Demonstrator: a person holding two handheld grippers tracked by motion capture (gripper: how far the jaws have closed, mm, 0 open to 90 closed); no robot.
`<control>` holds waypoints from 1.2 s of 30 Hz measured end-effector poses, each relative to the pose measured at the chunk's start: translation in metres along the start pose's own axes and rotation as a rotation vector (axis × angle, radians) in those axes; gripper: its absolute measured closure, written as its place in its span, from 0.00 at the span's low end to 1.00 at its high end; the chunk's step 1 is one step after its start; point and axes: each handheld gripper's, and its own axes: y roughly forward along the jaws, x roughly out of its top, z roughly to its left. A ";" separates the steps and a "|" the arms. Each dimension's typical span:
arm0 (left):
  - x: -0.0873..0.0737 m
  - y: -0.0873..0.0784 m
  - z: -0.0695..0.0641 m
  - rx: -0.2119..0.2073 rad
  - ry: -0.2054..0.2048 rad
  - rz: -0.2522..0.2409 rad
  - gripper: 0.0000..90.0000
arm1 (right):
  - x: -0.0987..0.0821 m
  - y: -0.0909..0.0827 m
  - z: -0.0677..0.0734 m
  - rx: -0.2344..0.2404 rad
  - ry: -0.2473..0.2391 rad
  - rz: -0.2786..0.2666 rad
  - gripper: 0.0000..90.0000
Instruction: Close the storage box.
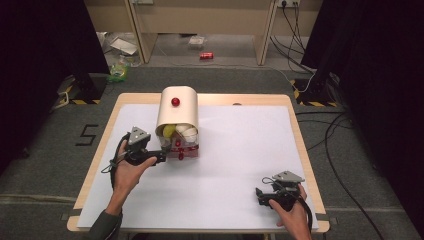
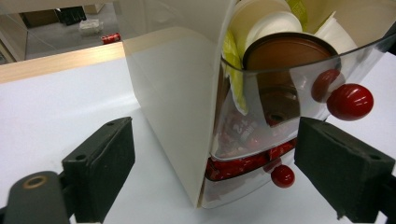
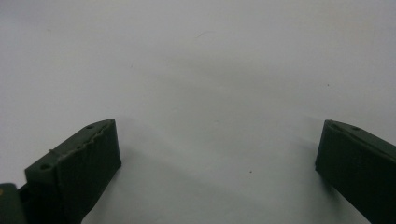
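At the upper middle of the high view a cream box (image 1: 178,116) is standing on the white table (image 1: 240,165), the left gripper (image 1: 161,158) is waiting released at its clear front near a red knob (image 2: 350,101), and the right gripper (image 1: 259,196) is resting released at the lower right.

1. I see a cream bread-bin-style box (image 1: 177,112) standing upright on the white table top, toward its far left part, with a rounded roof and a red knob (image 1: 175,102) on top.
2. Its near face is a clear curved door (image 2: 280,93) carrying a larger red knob (image 2: 350,101); a smaller red knob (image 2: 282,176) sits on the clear lower drawer.
3. Behind the door I make out white and brown round lids, something yellow, and red packets in the drawer.
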 end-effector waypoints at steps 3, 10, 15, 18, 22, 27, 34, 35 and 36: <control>0.000 0.000 0.000 0.001 0.003 0.002 0.14 | 0.000 0.000 0.000 0.000 0.000 0.000 0.00; -0.002 -0.002 -0.002 -0.007 0.006 -0.002 0.18 | 0.000 0.000 0.000 0.000 0.000 0.000 0.00; -0.003 -0.006 -0.005 -0.017 0.014 -0.006 0.18 | 0.000 0.000 0.000 0.000 -0.001 0.000 0.00; -0.004 -0.009 -0.004 -0.016 0.013 -0.007 0.18 | 0.000 0.000 0.000 0.000 -0.001 0.000 0.00; -0.007 -0.011 -0.003 -0.019 0.010 -0.008 0.18 | 0.000 0.000 0.000 0.000 -0.002 0.000 0.00; -0.010 -0.014 -0.002 -0.025 0.002 -0.009 0.18 | 0.000 0.000 0.000 0.000 -0.001 0.000 0.00; -0.013 -0.020 -0.003 -0.035 0.008 -0.019 0.18 | 0.000 0.000 0.000 0.000 0.000 0.000 0.00; -0.013 -0.021 -0.003 -0.034 0.008 -0.022 0.18 | 0.000 0.000 0.000 0.000 0.000 0.000 0.00; -0.013 -0.022 -0.003 -0.036 0.009 -0.023 0.18 | 0.000 0.000 0.000 0.000 0.000 0.000 0.00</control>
